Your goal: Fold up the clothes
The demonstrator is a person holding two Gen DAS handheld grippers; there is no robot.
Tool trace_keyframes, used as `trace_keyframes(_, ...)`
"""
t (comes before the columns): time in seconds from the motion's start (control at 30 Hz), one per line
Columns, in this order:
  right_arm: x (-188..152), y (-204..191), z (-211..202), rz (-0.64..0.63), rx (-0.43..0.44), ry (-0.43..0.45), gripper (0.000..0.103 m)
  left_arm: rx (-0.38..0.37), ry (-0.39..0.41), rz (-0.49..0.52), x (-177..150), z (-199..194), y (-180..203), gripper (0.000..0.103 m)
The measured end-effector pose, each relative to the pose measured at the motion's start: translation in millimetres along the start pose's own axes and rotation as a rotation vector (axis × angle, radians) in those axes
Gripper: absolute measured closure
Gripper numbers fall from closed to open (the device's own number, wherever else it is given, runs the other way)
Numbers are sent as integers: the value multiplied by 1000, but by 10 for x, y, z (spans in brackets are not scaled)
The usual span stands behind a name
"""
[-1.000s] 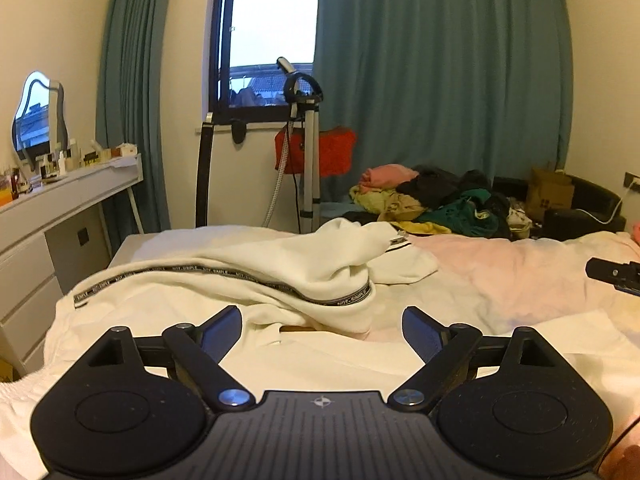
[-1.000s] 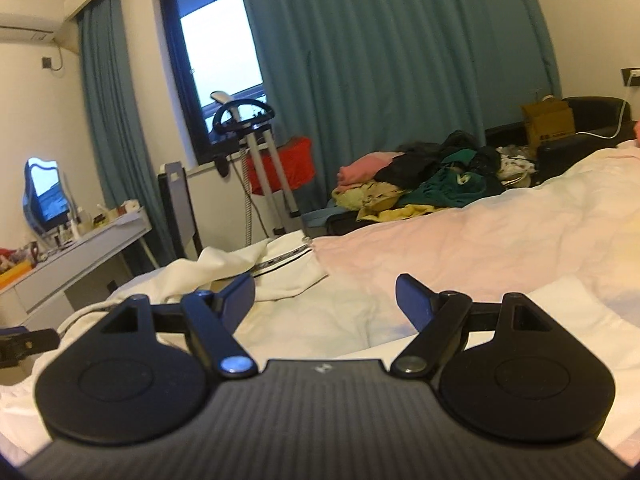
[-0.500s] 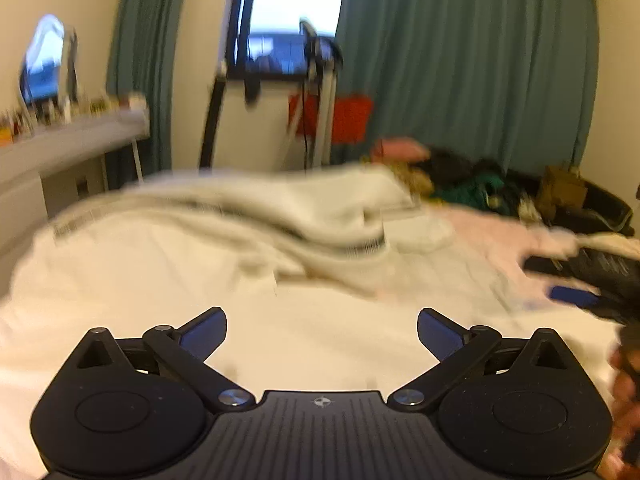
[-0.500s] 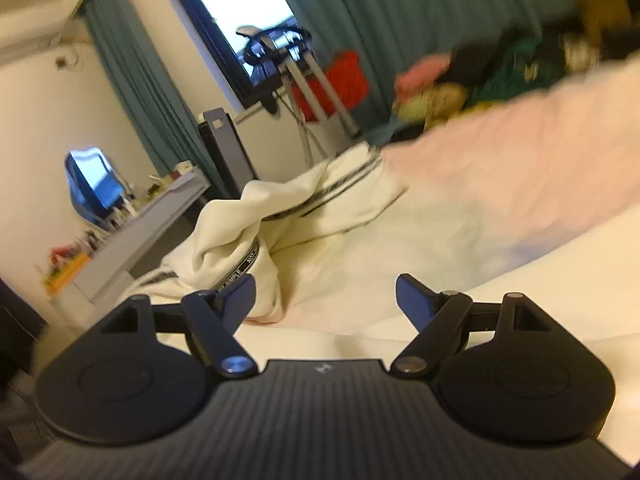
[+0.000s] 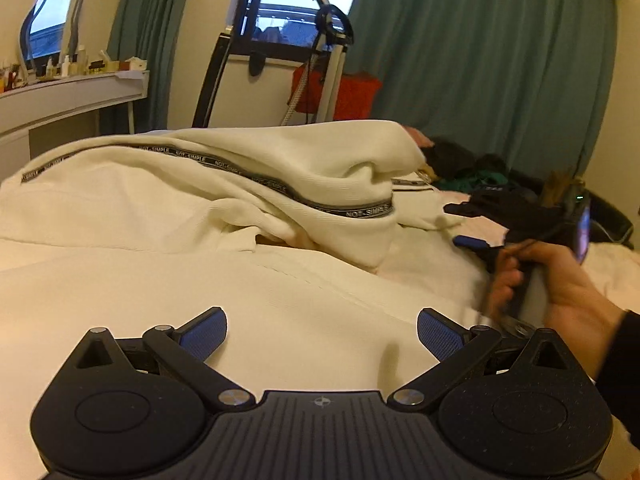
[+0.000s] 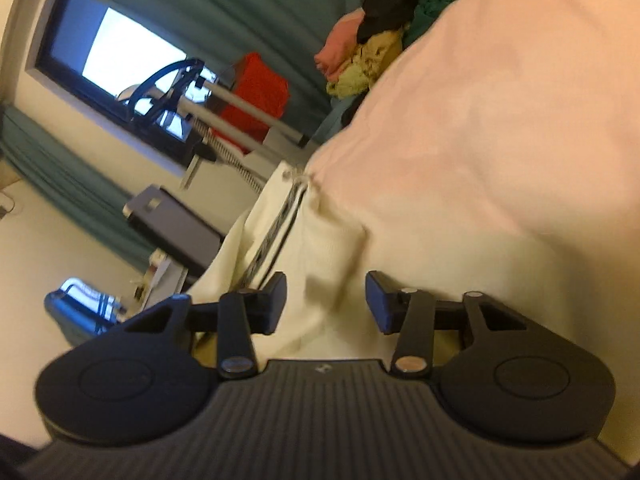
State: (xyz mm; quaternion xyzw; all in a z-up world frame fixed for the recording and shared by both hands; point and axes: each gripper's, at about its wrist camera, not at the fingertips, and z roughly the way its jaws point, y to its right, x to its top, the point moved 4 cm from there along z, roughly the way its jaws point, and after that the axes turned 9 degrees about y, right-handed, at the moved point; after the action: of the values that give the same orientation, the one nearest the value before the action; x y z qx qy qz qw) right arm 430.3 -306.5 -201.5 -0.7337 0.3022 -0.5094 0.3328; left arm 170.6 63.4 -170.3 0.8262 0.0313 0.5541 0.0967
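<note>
The right wrist view is tilted and blurred. The cream garment [image 5: 248,184] lies crumpled on the bed [image 6: 500,120]. The left gripper [image 5: 322,334] hovers above it, jaws spread wide, holding nothing. The right gripper [image 6: 326,302] has its jaws half open around a cream fold, not yet pinching.

Left gripper [image 5: 322,334] at bottom centre, jaws spread wide over cream garment [image 5: 224,200] rumpled across the frame's middle; right hand [image 5: 556,276] grips the right gripper [image 5: 476,242] at right.
</note>
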Motion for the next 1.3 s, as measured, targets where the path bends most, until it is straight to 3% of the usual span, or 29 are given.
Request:
trace_keyframes(0.13, 27, -102, 220, -72, -36, 49, 88, -18, -11, -46, -39, 176, -92, 1)
trace_keyframes(0.17, 39, -132, 235, -90, -46, 58, 91, -21, -16, -60, -49, 200, -114, 1)
trace_keyframes(0.3, 208, -209, 110, -146, -71, 113, 93, -29, -18, -88, -60, 206, -149, 1)
trace_keyframes(0.43, 654, -140, -428, -163, -118, 216, 94, -39, -9, -73, -29, 100, -94, 1)
trace_keyframes(0.6, 1368, 203, -1276, -215, -316, 322, 94, -48, -4, -83, 4, -85, -36, 1)
trace_keyframes(0.73, 1940, 442, -1763, -213, -479, 356, 94, -67, 17, -71, 63, -232, 10, 1)
trace_keyframes(0.9, 2360, -29, -1879, -366, -431, 424, 94, -79, 31, -63, 105, -293, 18, 1)
trace_keyframes(0.97, 2442, -135, -1919, -421, -413, 468, 94, -83, 34, -63, 116, -305, 15, 1)
trace_keyframes(1.07, 2417, 122, -1991, -440, -451, 491, 94, -86, 36, -59, 127, -303, 11, 1)
trace_keyframes(1.3, 1799, 1555, -2064, -427, -636, 340, 94, -60, 23, 19, 117, -288, 54, 1)
